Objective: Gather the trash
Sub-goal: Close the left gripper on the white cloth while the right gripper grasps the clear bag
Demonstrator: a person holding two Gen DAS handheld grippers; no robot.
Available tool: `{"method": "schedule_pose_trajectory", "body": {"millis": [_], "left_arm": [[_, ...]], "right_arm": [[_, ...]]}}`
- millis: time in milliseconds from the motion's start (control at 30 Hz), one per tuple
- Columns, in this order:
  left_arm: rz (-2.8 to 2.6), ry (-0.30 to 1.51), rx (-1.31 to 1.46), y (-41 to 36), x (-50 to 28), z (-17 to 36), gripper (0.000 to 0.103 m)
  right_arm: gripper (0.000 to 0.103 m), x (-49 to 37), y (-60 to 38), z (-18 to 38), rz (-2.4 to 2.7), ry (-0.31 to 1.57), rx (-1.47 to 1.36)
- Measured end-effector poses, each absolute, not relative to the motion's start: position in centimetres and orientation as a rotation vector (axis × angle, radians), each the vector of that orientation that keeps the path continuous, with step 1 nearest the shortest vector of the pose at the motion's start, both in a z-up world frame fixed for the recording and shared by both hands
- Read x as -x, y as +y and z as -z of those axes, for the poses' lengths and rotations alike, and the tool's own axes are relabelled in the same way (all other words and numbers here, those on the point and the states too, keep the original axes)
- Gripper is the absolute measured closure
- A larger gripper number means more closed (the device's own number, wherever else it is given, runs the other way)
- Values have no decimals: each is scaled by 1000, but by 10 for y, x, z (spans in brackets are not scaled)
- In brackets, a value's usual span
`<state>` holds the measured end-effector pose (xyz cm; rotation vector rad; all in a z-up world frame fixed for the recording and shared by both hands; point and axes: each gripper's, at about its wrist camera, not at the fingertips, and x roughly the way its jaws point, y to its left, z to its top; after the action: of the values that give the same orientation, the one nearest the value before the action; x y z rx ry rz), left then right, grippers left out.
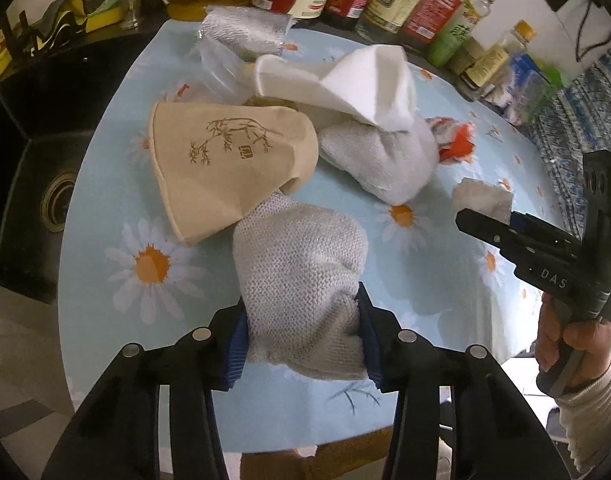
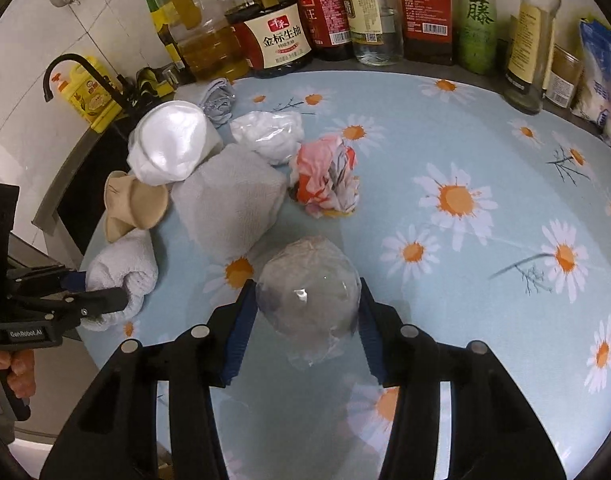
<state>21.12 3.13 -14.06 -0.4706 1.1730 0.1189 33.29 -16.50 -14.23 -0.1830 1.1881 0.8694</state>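
My left gripper (image 1: 303,320) is shut on a grey, knit-textured paper wad (image 1: 301,248) near the table's front edge; both blue pads press into its sides. My right gripper (image 2: 307,312) is shut on a crumpled grey ball wrapped in clear plastic (image 2: 309,280). Behind them lie a beige napkin with a bamboo print (image 1: 225,168), a white tissue (image 1: 365,84), a grey towel wad (image 1: 377,156) and a red-and-white crumpled wrapper (image 2: 325,180). The right wrist view shows the left gripper (image 2: 101,296) at the left on its wad (image 2: 121,264). In the left wrist view the right gripper (image 1: 485,224) is at the right.
The round table has a light-blue daisy cloth (image 2: 485,140). Several sauce and oil bottles (image 2: 281,36) line its back edge. A black sink (image 1: 45,200) with a faucet (image 2: 61,68) lies to the left. A crumpled white plastic bag (image 2: 269,136) sits behind the wrapper.
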Motion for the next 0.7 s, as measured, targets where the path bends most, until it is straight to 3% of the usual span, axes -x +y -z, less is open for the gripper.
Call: {"method": "schedule_pose_trajectory", "body": {"millis": [700], "left_arm": [[-53,1057,514,26,-98,118,59]], "right_arm": [[54,-216,-166,90,-875,1120,202]]}}
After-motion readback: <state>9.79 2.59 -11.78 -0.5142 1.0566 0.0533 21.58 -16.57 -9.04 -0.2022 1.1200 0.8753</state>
